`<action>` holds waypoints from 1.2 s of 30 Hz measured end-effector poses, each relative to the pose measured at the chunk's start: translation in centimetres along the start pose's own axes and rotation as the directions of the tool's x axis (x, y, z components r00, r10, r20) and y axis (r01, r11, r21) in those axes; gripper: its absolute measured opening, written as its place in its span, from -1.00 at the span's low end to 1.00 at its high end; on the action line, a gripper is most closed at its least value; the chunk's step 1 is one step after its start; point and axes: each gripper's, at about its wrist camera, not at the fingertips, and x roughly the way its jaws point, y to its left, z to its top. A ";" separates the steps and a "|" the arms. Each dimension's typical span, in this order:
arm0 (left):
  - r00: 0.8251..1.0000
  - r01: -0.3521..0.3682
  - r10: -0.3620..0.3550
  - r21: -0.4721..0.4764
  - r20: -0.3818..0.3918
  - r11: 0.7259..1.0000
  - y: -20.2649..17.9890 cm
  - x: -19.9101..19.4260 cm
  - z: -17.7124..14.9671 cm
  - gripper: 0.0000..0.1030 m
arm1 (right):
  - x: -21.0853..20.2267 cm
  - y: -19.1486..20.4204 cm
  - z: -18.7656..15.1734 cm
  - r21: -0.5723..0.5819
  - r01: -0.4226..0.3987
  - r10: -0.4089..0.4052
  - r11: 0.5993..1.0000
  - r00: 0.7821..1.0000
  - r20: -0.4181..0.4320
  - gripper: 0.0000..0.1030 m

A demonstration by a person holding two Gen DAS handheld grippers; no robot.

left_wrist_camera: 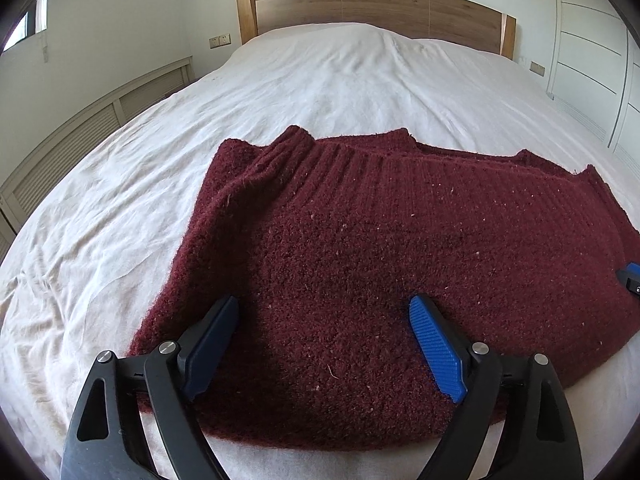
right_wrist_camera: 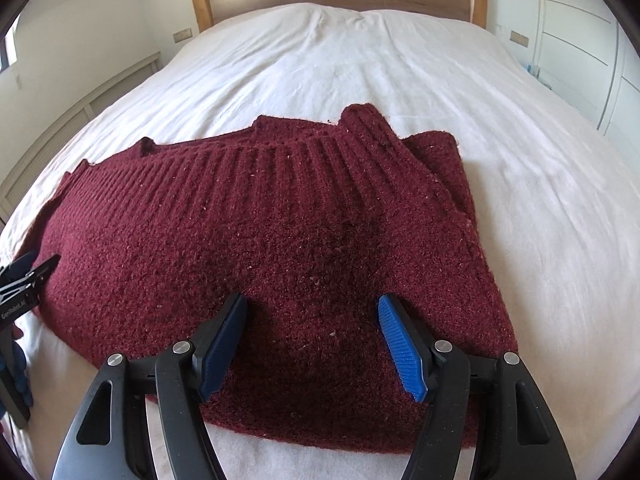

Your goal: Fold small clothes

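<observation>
Maroon sweater [left_wrist_camera: 400,264] lies folded on bed [left_wrist_camera: 320,80]; left gripper [left_wrist_camera: 324,340] and right gripper [right_wrist_camera: 312,332] gape wide, empty — fold released, next a fresh edge to grasp.

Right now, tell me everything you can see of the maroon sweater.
The maroon sweater is a fuzzy, thick knit flecked with pale lint, with ribbed bands along its far edge. It lies folded in layers on the white bedsheet, near the foot of the bed. The left gripper and right gripper hang open over its near edge, nothing pinched; whether the fingertips touch the knit is unclear.
</observation>
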 end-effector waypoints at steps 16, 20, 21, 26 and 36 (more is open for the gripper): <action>1.000 -0.013 0.013 -0.022 0.026 1.000 0.2 -0.2 -0.8 0.76 | -0.1 0.0 -1.1 -0.009 0.011 -0.011 1.000 0.999 0.046 0.43; 0.999 -0.012 0.012 -0.023 0.030 1.000 0.2 -0.3 -0.9 0.77 | -0.2 0.2 -1.3 -0.014 0.019 -0.018 1.000 0.998 0.058 0.43; 0.999 -0.012 0.012 -0.023 0.029 1.000 0.3 -0.3 -1.0 0.77 | -0.3 0.2 -1.3 -0.014 0.019 -0.019 1.000 0.998 0.059 0.43; 1.000 -0.011 0.012 -0.021 0.023 1.000 0.2 -0.4 -1.1 0.77 | -0.6 0.0 -1.5 -0.011 0.014 -0.013 1.000 0.998 0.056 0.43; 1.000 -0.016 0.015 -0.045 -0.016 0.999 0.4 -0.7 -1.2 0.80 | -1.7 -0.7 -1.5 -0.002 -0.003 0.003 1.000 1.000 0.014 0.43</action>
